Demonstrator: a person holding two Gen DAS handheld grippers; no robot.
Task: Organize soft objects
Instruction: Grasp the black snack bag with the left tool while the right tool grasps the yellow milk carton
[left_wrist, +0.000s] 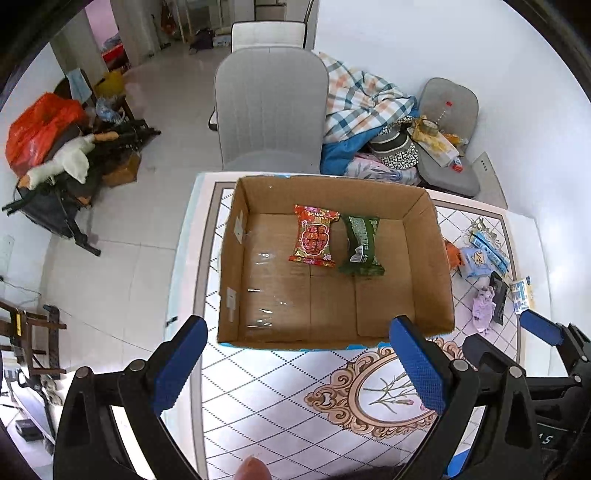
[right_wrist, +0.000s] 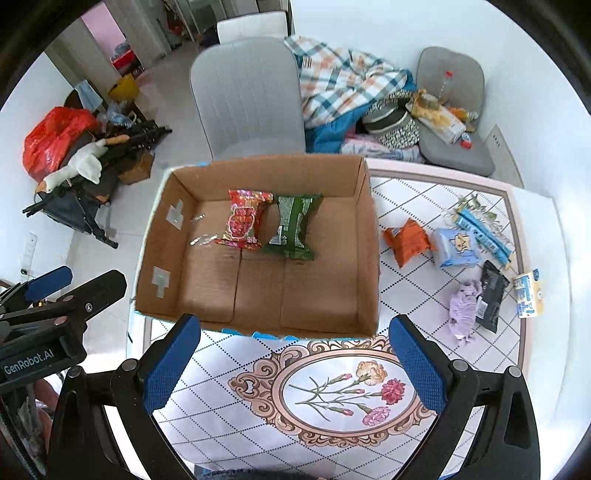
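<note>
**A:** Where do you stand? Both of your tongs are spread wide and hold nothing: the left tongs (left_wrist: 299, 365) hang over the patterned counter (right_wrist: 332, 387) just short of the cardboard box (right_wrist: 369, 258), and the right tongs (right_wrist: 295, 363) sit beside them, aimed at the same near wall.

**B:** And the soft things?

**A:** Two are already in the box, side by side toward its far wall: the red snack pack (right_wrist: 243, 221) and the green snack pack (right_wrist: 293, 227), close together, maybe just touching. The rest lie on the counter to the right of the box: an orange packet (right_wrist: 406, 242) nearest its right wall, then a light blue pack (right_wrist: 456, 247), a long blue packet (right_wrist: 484, 236), a lilac cloth (right_wrist: 463, 306) touching a black packet (right_wrist: 489, 299), and a small yellow-and-blue pack (right_wrist: 530, 293) furthest out.

**B:** So you're between picks.

**A:** I'd judge so. Your right tongs are the natural choice next: swing them right, drop over the orange packet, and close gently across its narrow width. It looks crinkly and light, so pinch the body, not a loose edge.
</note>
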